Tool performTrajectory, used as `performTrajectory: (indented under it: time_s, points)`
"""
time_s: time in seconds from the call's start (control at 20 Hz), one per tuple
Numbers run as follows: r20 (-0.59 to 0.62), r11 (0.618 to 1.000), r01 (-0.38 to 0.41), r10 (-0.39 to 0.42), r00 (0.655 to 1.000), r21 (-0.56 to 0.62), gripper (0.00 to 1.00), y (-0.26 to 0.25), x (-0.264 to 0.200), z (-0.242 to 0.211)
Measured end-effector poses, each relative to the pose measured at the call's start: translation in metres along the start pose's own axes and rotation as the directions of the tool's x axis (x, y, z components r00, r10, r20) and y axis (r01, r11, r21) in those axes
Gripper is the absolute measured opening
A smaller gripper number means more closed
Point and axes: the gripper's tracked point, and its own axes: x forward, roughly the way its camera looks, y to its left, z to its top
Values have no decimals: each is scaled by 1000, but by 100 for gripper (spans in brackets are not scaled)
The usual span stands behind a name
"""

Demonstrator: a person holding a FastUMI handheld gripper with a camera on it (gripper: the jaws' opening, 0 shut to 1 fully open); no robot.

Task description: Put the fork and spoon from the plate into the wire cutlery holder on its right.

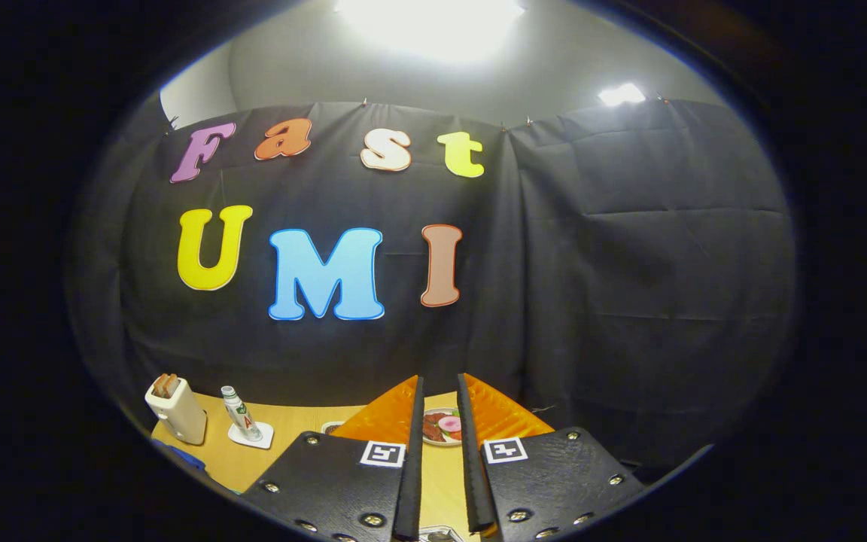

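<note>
Two claw (pixel 439 388) fingers stood slightly apart w/ nothing between, aimed high at the wall, plate (pixel 441 427) barely seen beyond; descending blind risked missing fork/spoon or knocking the plate.

My tongs (pixel 439 391) sit raised above the tabletop (pixel 298 433), fingers a narrow gap apart with nothing between them. Through that gap I see a plate (pixel 441 427) of food lying just ahead, so going straight forward and down meets it. Off to the left, well apart from the fingers, a toaster (pixel 176 410) with bread in its slots stands near the tabletop's far corner, and a small bottle (pixel 239 412) stands upright on a coaster just beside it. The bare wood between the bottle and my left finger gives me passage. The cloth wall (pixel 629 263) closes off the far side and the right.
</note>
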Motion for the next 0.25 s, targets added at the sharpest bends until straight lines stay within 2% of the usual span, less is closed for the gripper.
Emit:
performTrajectory:
  time_s: [0.25]
  points:
    - [9,1000,30,-30,1000,1,24,-22,0,4]
